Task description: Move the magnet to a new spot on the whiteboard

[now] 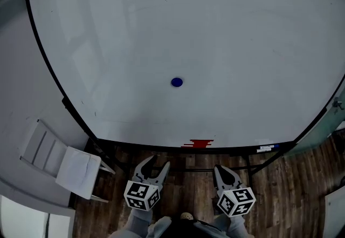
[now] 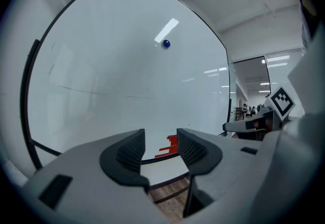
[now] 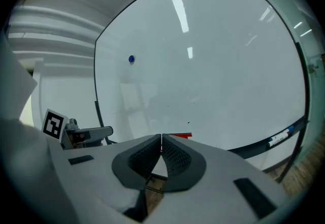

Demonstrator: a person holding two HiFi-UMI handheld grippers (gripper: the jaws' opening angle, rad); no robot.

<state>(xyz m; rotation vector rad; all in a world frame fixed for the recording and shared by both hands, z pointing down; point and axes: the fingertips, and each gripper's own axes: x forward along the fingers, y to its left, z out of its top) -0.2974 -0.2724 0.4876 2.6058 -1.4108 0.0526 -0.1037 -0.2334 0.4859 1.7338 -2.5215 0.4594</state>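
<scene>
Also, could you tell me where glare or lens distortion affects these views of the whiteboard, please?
Head view: fisheye bows the whiteboard frame; only a soft sheen, magnet crisp. Left gripper view: a bright light reflection sits just above the magnet, corners vignetted dark. Right gripper view: several reflected light streaks high on the board, same curved edges.

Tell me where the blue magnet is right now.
In the head view the blue magnet sits alone on the whiteboard, a little below its middle and up-left of the red patch at the bottom edge.
</scene>
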